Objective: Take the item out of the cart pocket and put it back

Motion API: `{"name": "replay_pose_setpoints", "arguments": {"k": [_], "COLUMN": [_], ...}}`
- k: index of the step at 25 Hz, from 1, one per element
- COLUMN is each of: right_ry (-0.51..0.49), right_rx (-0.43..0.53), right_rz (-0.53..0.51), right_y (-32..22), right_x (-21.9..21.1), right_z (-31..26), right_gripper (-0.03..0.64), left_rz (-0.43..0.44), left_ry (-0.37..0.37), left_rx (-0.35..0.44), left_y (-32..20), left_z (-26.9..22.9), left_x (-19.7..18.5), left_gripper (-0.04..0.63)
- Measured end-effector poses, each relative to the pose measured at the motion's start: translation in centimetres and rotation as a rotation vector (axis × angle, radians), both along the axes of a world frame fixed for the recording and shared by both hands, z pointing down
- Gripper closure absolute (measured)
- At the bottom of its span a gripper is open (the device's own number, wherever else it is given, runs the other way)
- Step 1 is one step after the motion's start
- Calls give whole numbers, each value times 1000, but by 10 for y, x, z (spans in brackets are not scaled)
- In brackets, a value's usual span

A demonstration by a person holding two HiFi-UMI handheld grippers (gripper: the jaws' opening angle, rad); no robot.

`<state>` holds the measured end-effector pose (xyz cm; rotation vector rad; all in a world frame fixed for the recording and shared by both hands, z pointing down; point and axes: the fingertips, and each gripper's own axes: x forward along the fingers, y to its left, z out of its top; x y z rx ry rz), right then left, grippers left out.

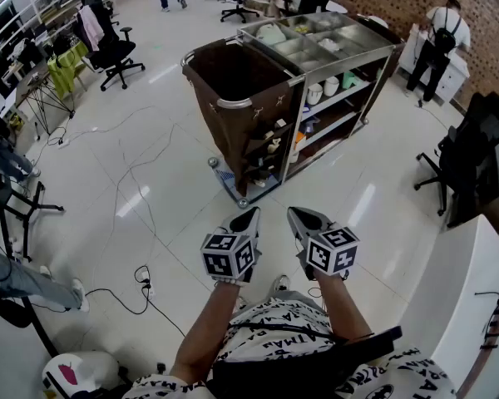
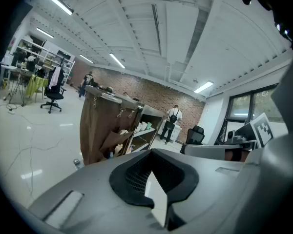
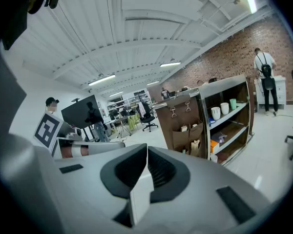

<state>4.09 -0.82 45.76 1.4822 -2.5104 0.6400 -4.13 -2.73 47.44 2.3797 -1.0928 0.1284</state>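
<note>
The housekeeping cart stands a few steps ahead on the white floor, with a brown fabric bag at its near end. Brown side pockets on the bag hold small pale items. They also show in the left gripper view as pockets and in the right gripper view as pockets. My left gripper and right gripper are held side by side in front of my body, well short of the cart. Both are shut and empty, the left gripper and right gripper pointing toward the cart.
Black office chairs stand at the left back and right. Cables trail over the floor at the left. A white counter runs along my right. A person stands by the brick wall behind the cart.
</note>
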Motion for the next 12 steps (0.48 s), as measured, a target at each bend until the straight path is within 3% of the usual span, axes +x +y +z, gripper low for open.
{"name": "replay_pose_setpoints", "arguments": {"k": [12], "right_ry": [5], "right_rx": [-4], "right_rz": [20], "right_y": [1], "right_x": [-16], "right_z": [6], "right_gripper": [595], "left_rz": [22], "left_ry": [4], "left_rx": [-12], "left_y": [3], "left_z": [7], "left_x": [-15], "left_gripper": [592]}}
